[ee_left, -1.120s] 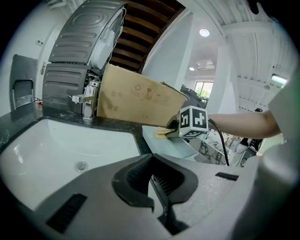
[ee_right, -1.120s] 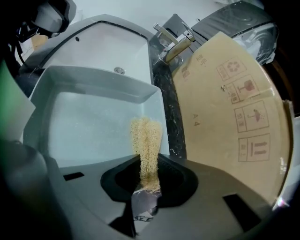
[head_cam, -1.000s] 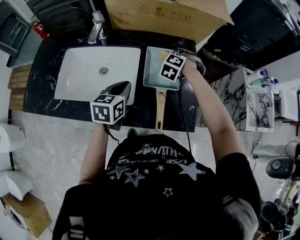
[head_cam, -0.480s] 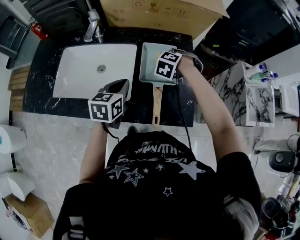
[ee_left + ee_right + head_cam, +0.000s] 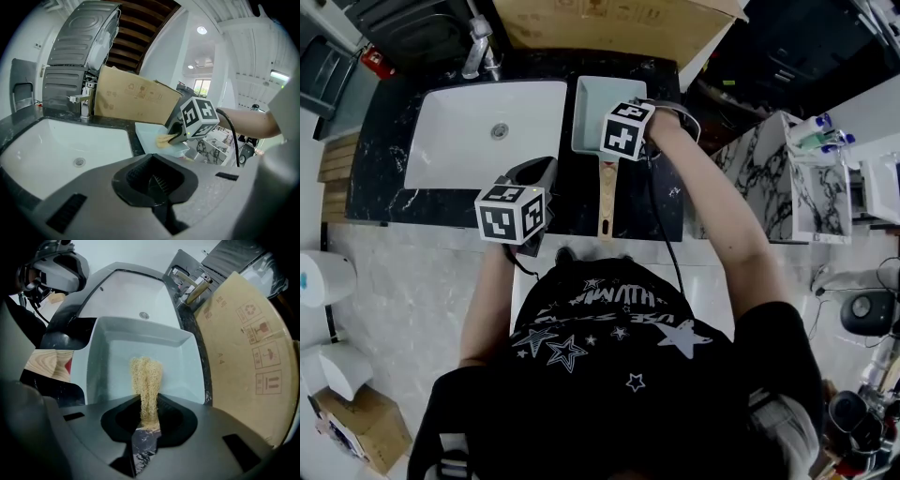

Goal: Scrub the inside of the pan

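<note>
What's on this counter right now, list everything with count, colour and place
pan: one, pale blue-grey with a wooden handle, on the counter right of the sink
scrubber: one, tan fibre, over the pan's inside
sink: one, white, set in the counter left of the pan
faucet: one, silver, behind the sink
cardboard box: one, brown, behind the pan
counter: one, black marbled
left gripper: one, grey, jaws together and empty, by the sink's front edge
right gripper: one, grey, shut on the scrubber, above the pan
</note>
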`<action>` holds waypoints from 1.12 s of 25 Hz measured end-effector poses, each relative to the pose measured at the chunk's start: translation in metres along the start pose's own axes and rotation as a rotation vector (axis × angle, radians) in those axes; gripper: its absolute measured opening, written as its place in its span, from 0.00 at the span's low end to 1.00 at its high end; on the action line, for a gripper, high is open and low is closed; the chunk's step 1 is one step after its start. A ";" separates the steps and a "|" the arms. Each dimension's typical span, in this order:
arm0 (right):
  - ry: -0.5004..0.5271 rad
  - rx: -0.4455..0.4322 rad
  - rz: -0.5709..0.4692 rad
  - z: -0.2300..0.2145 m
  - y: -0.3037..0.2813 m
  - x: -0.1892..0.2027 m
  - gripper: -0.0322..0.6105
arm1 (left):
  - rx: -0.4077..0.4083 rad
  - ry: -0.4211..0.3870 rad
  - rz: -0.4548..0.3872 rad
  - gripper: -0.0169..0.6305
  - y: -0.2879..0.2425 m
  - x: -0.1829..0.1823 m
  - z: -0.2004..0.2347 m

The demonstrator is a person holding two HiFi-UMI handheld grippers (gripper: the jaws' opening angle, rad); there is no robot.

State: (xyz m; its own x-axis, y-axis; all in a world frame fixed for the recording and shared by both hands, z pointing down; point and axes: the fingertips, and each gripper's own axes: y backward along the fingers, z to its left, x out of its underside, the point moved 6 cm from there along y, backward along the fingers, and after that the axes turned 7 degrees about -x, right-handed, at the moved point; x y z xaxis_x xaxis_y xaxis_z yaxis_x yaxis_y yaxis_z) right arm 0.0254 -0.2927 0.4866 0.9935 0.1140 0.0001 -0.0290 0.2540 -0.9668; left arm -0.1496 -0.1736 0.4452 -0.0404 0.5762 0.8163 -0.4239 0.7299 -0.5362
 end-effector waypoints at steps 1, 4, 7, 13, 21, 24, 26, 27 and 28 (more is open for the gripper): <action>0.001 -0.004 -0.002 0.002 0.001 0.000 0.17 | 0.000 -0.001 0.001 0.04 0.001 0.001 -0.002; 0.002 -0.025 -0.005 0.008 0.003 0.001 0.17 | 0.001 -0.002 0.001 0.04 0.002 0.002 -0.005; 0.003 -0.049 -0.007 0.013 0.004 0.001 0.17 | -0.001 -0.002 0.002 0.04 0.003 0.003 -0.006; -0.005 -0.128 -0.015 0.020 0.008 0.001 0.17 | 0.004 -0.003 -0.002 0.04 0.002 0.003 -0.009; -0.028 -0.229 -0.034 0.022 0.011 0.002 0.18 | 0.003 0.003 -0.013 0.04 0.000 -0.001 -0.007; -0.024 -0.258 -0.031 0.024 0.010 0.006 0.18 | 0.003 0.002 -0.018 0.04 -0.002 -0.002 -0.008; -0.017 -0.272 -0.044 0.025 0.011 0.006 0.18 | -0.001 0.002 -0.019 0.04 -0.003 -0.004 -0.008; -0.017 -0.271 -0.052 0.026 0.012 0.006 0.18 | -0.004 0.003 -0.020 0.04 -0.003 -0.005 -0.008; -0.018 -0.265 -0.059 0.026 0.013 0.007 0.18 | -0.008 0.005 -0.022 0.04 -0.003 -0.006 -0.009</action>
State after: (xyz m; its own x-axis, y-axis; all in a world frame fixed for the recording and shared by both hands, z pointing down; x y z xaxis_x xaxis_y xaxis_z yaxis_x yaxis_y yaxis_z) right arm 0.0294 -0.2632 0.4804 0.9904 0.1244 0.0610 0.0614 0.0007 -0.9981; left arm -0.1403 -0.1757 0.4403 -0.0263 0.5620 0.8267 -0.4174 0.7452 -0.5200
